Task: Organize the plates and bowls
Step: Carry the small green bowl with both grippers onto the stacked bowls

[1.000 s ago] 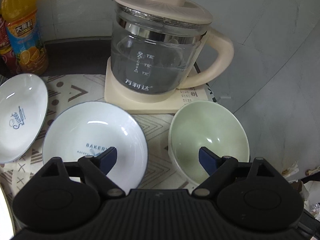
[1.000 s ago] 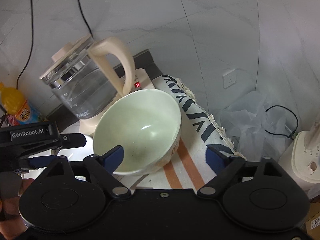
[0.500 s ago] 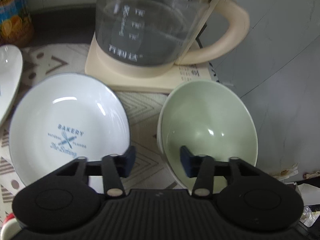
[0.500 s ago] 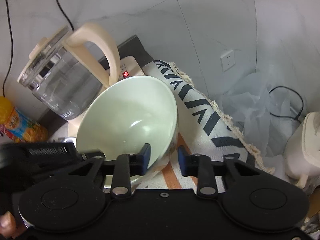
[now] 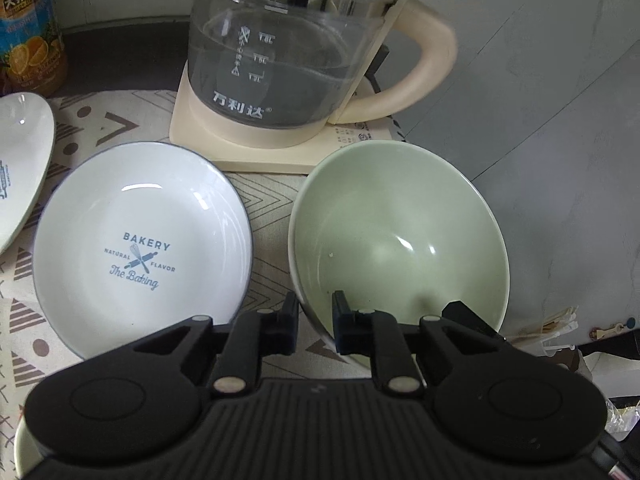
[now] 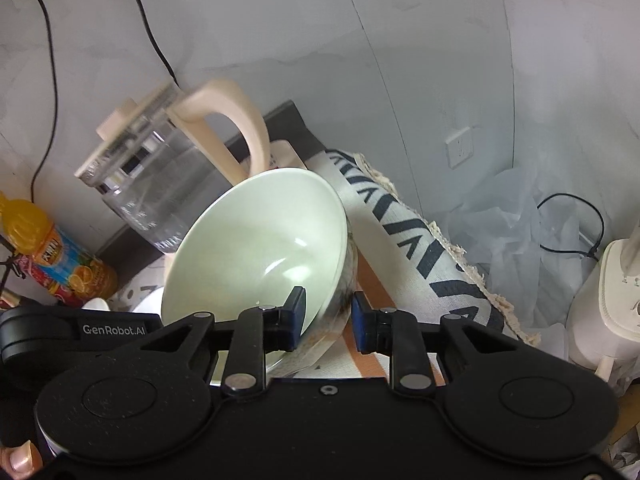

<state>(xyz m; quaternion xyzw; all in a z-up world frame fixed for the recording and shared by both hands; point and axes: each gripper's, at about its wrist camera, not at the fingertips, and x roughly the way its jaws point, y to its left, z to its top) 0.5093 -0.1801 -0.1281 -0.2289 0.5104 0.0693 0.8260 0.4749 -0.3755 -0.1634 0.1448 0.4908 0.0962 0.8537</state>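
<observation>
In both grippers: green bowl (image 5: 400, 240) rim

Both tongs (image 5: 315, 322) (image 6: 329, 317) closed onto green bowl (image 5: 400, 240) rim

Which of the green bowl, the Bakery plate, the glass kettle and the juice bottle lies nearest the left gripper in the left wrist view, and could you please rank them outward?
From the left gripper:
1. Green bowl, its rim between the fingers.
2. Bakery plate, just left.
3. Glass kettle, behind both, at the back.
4. Juice bottle, far back left corner.
</observation>
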